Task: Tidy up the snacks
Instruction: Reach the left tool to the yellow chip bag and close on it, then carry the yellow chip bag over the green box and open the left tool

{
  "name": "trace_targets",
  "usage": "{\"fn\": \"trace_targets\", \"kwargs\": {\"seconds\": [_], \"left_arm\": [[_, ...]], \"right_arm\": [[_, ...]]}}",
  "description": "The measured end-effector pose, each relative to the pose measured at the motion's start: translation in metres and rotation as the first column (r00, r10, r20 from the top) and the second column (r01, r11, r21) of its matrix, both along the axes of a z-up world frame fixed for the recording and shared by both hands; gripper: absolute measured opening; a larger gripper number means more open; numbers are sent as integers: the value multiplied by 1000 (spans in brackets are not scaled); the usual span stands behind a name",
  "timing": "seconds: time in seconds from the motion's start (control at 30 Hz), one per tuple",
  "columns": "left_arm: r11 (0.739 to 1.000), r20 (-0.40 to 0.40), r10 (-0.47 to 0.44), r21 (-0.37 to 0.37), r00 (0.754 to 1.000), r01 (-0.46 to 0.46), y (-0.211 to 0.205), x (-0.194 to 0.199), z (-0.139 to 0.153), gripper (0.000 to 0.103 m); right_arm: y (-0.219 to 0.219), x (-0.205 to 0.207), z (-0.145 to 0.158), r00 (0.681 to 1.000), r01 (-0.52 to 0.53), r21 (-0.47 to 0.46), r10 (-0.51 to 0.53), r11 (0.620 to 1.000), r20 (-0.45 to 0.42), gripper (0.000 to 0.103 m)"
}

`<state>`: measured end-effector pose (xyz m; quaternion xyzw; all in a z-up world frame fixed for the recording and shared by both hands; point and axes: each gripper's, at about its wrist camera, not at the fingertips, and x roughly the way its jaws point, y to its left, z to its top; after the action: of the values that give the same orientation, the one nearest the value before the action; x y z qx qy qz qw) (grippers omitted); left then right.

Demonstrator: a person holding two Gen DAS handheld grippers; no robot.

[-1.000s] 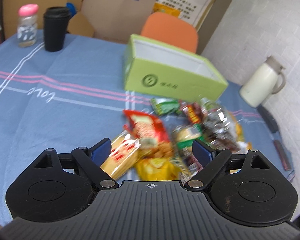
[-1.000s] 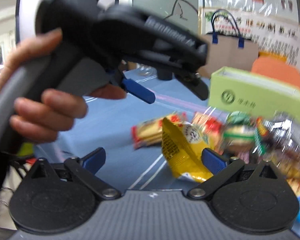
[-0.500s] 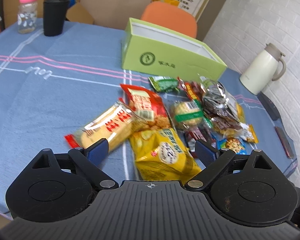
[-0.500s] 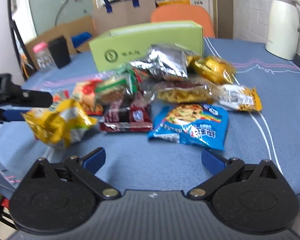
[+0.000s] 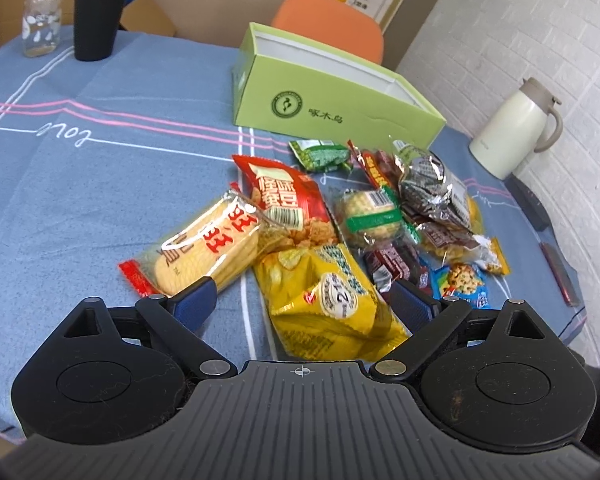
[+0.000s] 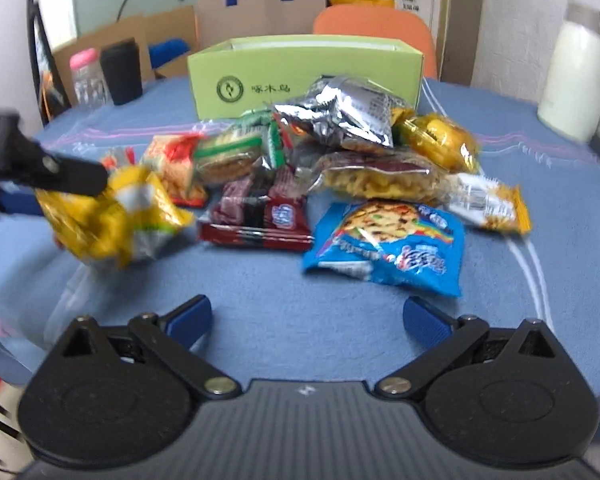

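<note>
Left claw (image 5: 302, 300) spread wide around yellow chip bag (image 5: 328, 300), jaws just opening, right claw (image 6: 306, 316) spread, empty

Yellow snack bag (image 5: 332, 300) now between the just-widened left gripper (image 5: 304, 304), right view off hand.

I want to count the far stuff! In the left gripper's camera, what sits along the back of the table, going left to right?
Pink-lidded bottle → black cup → green box → white jug.
</note>
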<state>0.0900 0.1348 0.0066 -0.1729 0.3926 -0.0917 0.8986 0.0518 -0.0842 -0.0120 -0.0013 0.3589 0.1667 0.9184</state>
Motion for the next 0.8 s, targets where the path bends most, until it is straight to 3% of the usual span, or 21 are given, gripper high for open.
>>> {"fn": "trace_targets", "kwargs": {"seconds": [0.1, 0.23, 0.33, 0.4, 0.47, 0.6, 0.8], "left_arm": [[1000, -1, -14, -1, 1000, 14, 2, 9, 2, 83], [997, -20, -76, 3, 997, 76, -4, 17, -1, 77], [995, -42, -93, 16, 995, 94, -7, 21, -7, 65], [995, -58, -103, -7, 993, 103, -8, 24, -12, 63], [994, -66, -109, -34, 992, 107, -7, 27, -15, 56], [994, -62, -105, -42, 993, 102, -7, 26, -18, 42], [986, 61, -150, -57, 987, 154, -16, 14, 22, 39]], "right_arm": [[23, -7, 11, 991, -129, 7, 129, 992, 41, 102], [51, 5, 2, 965, -262, 56, 262, 963, 10, 102], [63, 14, -3, 958, -287, 54, 286, 957, 15, 100], [68, 20, -5, 954, -300, 67, 300, 951, 20, 97], [72, 27, -10, 952, -305, 69, 305, 950, 9, 78], [69, 23, -7, 949, -314, 78, 312, 946, 38, 54], [53, 9, 31, 938, -322, 44, 312, 946, 152, 54]]}}
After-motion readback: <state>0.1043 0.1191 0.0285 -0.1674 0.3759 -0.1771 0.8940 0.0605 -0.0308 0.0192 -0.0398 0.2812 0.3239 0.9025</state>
